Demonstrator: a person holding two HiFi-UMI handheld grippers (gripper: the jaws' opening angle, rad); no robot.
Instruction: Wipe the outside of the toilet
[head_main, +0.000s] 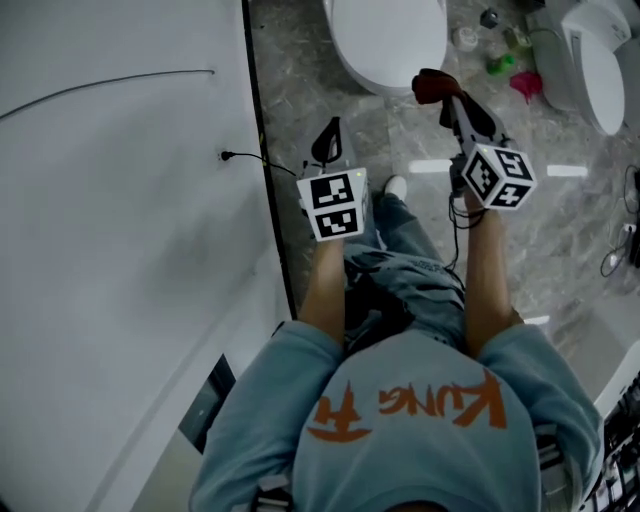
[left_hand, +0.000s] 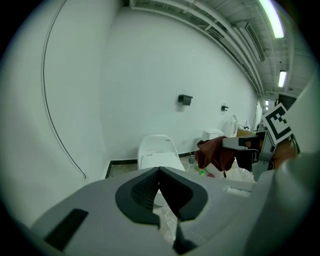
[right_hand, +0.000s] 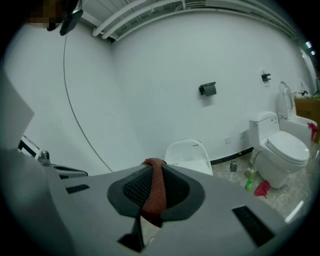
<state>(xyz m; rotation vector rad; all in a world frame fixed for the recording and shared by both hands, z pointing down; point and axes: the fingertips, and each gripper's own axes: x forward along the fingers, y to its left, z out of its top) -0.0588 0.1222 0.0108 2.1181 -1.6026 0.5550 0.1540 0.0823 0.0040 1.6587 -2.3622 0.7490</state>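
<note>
While left gripper (head_main: 328, 143) sits clenched w/ nothing in it, white ceramic toilet (head_main: 388, 38) stands ahead on grey marbled floor (head_main: 560, 230), untouched; right gripper (right_hand: 153, 175) is clamped on dark red cloth (head_main: 430, 86). Step looks like approach, pre-wipe. Next: bring cloth fwd & down onto bowl's outer side.

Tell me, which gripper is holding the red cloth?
The right gripper: its jaws pinch the dark red cloth. The left gripper is shut on nothing.
</note>
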